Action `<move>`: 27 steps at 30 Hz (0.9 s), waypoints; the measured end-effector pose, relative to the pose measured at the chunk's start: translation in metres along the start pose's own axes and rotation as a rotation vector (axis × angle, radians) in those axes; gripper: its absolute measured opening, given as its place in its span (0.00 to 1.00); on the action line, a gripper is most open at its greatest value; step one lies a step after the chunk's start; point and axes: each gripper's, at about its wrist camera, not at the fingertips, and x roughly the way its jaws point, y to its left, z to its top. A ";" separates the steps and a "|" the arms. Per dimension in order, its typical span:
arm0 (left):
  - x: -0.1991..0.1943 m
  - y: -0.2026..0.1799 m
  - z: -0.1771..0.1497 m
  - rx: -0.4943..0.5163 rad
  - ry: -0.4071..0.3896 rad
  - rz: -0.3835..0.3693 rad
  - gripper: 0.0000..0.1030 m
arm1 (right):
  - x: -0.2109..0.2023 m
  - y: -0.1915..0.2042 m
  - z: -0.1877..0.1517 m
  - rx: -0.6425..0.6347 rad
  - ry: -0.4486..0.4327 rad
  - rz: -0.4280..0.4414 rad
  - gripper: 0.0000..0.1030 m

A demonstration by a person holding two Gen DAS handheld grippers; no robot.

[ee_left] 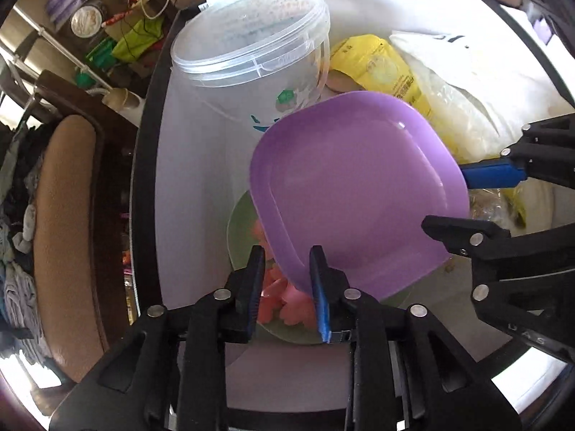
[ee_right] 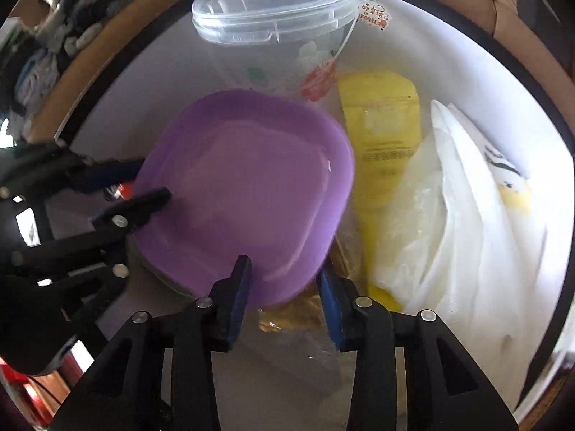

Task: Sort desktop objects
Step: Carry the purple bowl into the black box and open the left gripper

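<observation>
Purple plastic fills the middle of both wrist views: a square purple plate lies tilted on top of a green plate, which holds pink and orange pieces of a kind we cannot make out. Both sit inside a white tub with a black rim, next to a clear lidded container at the top of the frame, a yellow packet and crumpled white plastic bags to the right. We judge that the tub is where sorted things are being collected, and that the purple plate has been laid onto the green one as like goes with like; its slant suggests it has not settled flat.

In the left wrist view, our left gripper stands at the plate's lower edge with its jaws a narrow way apart. The rim runs just before the blue-padded finger, yet we see no pinch on it, so we take the grip to be let go. In the right wrist view, our right gripper has its jaws somewhat wider, straddling the plate's near corner; neither pad appears to press on the plastic. Amber crinkled wrapping lies beneath, between the fingers.
</observation>
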 end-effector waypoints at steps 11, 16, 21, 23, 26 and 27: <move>-0.071 0.013 -0.010 -0.118 -0.151 -0.021 0.54 | -0.076 -0.036 -0.047 0.072 -0.160 0.108 0.52; -0.099 -0.014 -0.029 -0.124 -0.239 -0.070 0.64 | -0.116 -0.053 -0.099 0.079 -0.245 0.099 0.55; -0.127 -0.074 -0.046 -0.059 -0.313 -0.124 0.67 | -0.146 -0.081 -0.162 0.091 -0.282 0.076 0.58; -0.138 -0.109 -0.054 -0.020 -0.343 -0.168 0.67 | -0.163 -0.099 -0.194 0.089 -0.290 0.041 0.60; -0.144 -0.164 -0.062 0.037 -0.370 -0.242 0.67 | -0.181 -0.133 -0.254 0.120 -0.302 -0.024 0.63; -0.144 -0.180 -0.064 0.050 -0.371 -0.262 0.67 | -0.184 -0.144 -0.274 0.146 -0.306 -0.042 0.64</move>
